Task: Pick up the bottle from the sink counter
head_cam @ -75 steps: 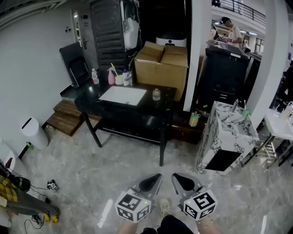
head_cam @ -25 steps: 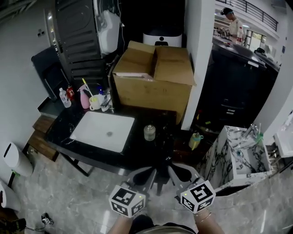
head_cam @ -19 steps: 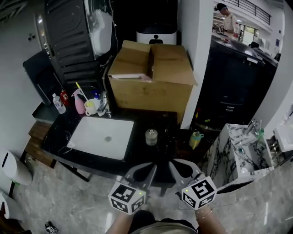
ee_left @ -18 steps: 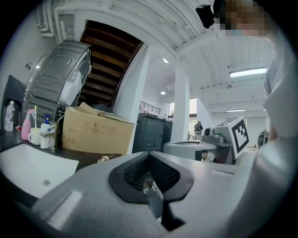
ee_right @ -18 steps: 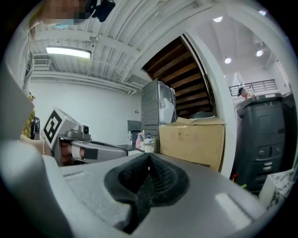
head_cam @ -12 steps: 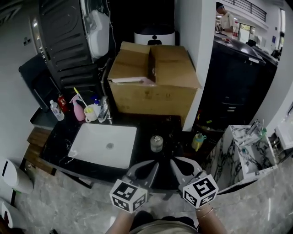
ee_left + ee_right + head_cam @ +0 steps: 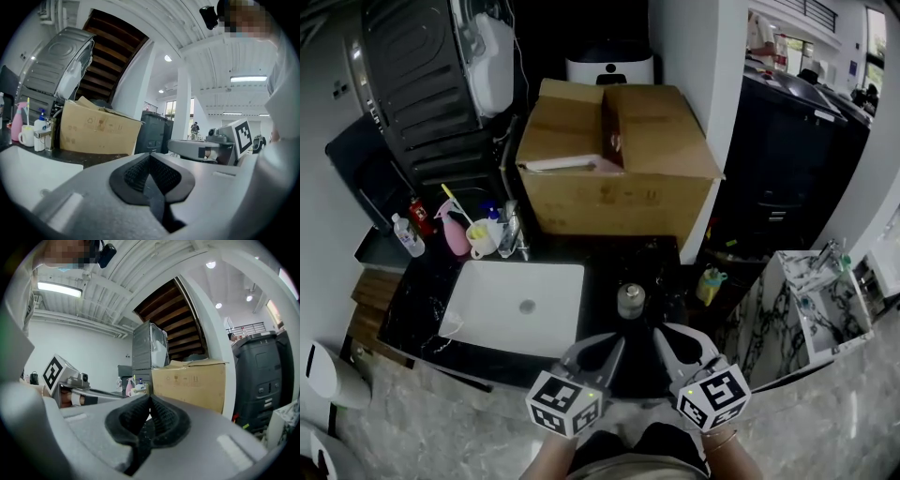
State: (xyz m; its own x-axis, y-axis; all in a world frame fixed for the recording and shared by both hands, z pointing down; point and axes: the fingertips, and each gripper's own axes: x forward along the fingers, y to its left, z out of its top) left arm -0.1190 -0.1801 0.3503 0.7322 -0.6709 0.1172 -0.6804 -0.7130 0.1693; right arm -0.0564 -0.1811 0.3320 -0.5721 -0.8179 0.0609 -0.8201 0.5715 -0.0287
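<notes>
At the near edge of the black desk (image 7: 602, 258), the left gripper (image 7: 612, 345) and the right gripper (image 7: 666, 337) sat side by side, close together but not touching, each pointing away from the person toward the back of the desk. In the left gripper view the left gripper (image 7: 150, 161) had its jaws pressed together, the dark ribbed pads meeting along one seam with nothing caught between them. The right gripper view showed the same of the right gripper (image 7: 150, 404): jaws together, pads meeting, empty. Neither gripper touched anything on the desk. The bottle (image 7: 629, 300) stood upright on the dark surface just beyond the two sets of jaws and roughly between their lines (a little nearer the right gripper's side), apart from both. It was small and squat, pale and glassy-looking, with a lighter cap on top; it was too small in the head view to read any label. It stood just right of the white sink (image 7: 487, 292) and in front of the large cardboard box (image 7: 614, 159) at the back of the desk. Behind the sink's far left corner a pink spray bottle (image 7: 455, 234), a pale mug (image 7: 481, 237) and the tap (image 7: 514, 234) were crowded together, well apart from the bottle.
</notes>
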